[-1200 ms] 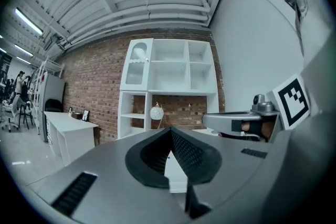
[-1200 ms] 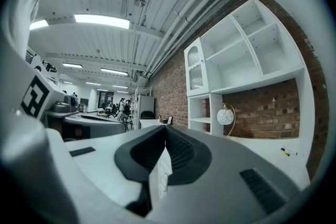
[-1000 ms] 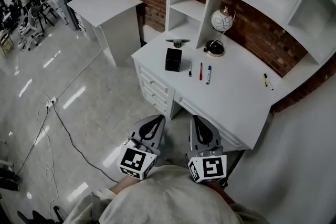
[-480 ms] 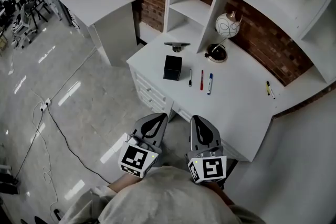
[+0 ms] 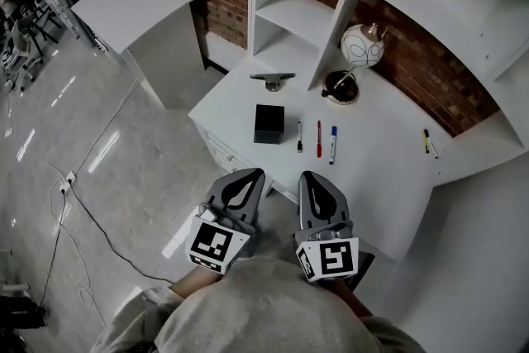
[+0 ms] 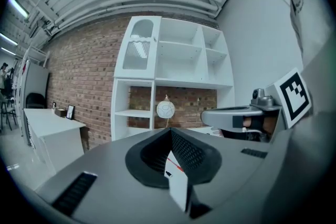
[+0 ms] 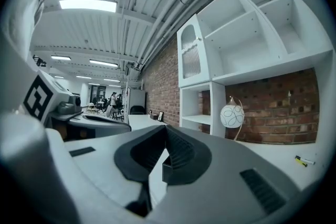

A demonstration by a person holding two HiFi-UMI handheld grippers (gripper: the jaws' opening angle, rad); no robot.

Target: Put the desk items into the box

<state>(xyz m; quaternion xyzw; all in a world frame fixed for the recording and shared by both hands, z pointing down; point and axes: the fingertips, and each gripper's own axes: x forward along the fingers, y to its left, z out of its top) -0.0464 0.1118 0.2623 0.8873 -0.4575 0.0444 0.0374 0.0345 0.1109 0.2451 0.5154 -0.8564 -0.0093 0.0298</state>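
The left tongs [image 5: 246, 176] are clenched on nothing and held level, just short of the surface's [image 5: 380, 178] near edge; I'd say no reach has begun. The black box [image 5: 269, 123] stands near the left edge, handy for filling. Just right of it, three pens [image 5: 319, 138] lie side by side. The right tongs [image 5: 312, 178], likewise clenched and empty, hang beside the left. A yellow marker [image 5: 428, 143] lies well apart toward the right back corner.

The white desk [image 5: 388, 178] is bare along its near edge, at lower centre. Behind this strip a black cube-shaped box [image 5: 269, 124] and three thin pens [image 5: 319, 138] lie in a row. Right of them the top is open up to a yellow marker [image 5: 427, 143]. A round white lamp [image 5: 362, 45] blocks the back.
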